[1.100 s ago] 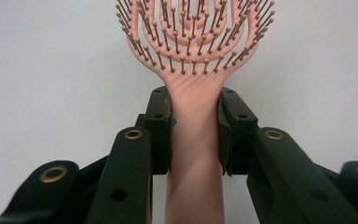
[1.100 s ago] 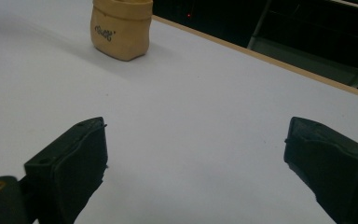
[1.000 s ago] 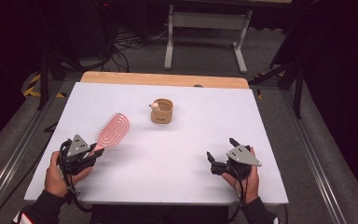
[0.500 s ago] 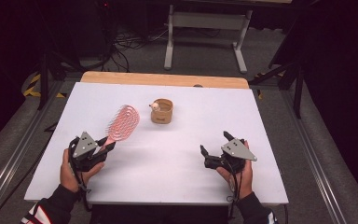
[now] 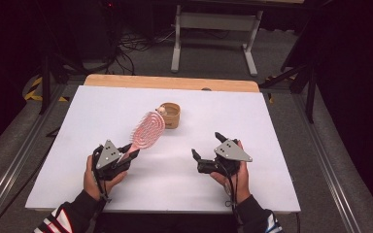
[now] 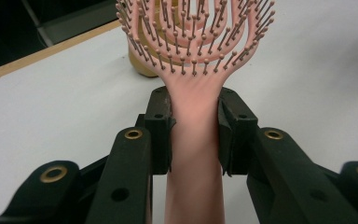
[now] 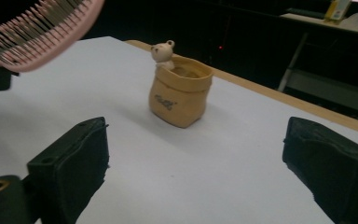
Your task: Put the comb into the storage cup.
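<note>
We have the pink hairbrush (image 6: 196, 70) clamped by its neck in the left claw (image 6: 195, 135), head lifted over the desk (image 5: 272, 121) and tilted toward the small tan pot (image 5: 170, 114); the brush looks light and stiff, its smooth handle likely slippery, so the neck below the head seems the sound hold; the right claw (image 7: 196, 158) stands apart and empty; open white desk lies all around, edges well off.

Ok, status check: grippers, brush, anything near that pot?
Left gripper shut on pink hairbrush handle, brush lifted. Right gripper open, empty. Tan pot upright, nothing blocking it.
</note>
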Demonstrator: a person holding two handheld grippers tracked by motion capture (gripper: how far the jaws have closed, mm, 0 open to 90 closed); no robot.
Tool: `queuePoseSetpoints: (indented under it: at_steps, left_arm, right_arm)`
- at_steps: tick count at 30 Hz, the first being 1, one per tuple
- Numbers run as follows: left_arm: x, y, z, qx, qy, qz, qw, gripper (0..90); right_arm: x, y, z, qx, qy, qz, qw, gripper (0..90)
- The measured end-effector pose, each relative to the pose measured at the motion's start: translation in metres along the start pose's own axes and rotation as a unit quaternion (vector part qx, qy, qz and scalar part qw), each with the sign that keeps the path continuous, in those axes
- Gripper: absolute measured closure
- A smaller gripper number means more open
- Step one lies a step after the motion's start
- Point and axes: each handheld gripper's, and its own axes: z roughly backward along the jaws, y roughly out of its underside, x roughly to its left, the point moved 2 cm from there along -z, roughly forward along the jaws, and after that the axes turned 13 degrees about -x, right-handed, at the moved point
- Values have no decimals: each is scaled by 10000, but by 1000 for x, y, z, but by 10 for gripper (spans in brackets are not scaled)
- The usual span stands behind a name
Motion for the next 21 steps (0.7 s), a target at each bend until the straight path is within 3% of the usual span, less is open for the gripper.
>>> queuePoseSetpoints:
  at_steps: [3, 5, 11, 14, 18, 21]
  left_arm:
    - [-7, 0, -4, -73, 75, -20, 9999, 693]
    - [-14, 0, -8, -116, 169, -27, 9998, 693]
    - [-28, 2, -12, -99, 332, -147, 9993, 693]
    - [-32, 2, -12, -104, 356, -198, 9991, 693]
    - [-35, 4, -13, -90, 414, -185, 9989, 692]
    - [-39, 5, -13, -57, 476, -249, 9985, 692]
  right_arm:
    - [7, -3, -5, 41, -215, -178, 9996, 81]
    - [12, -6, -8, -40, -507, -349, 9981, 70]
    - [30, -9, -21, -22, -813, -501, 9954, 52]
    - [38, -9, -26, -12, -994, -596, 9933, 57]
    - [49, -6, -34, 176, -1263, -1012, 9867, 72]
    - [54, -5, -37, 221, -1333, -1084, 9849, 75]
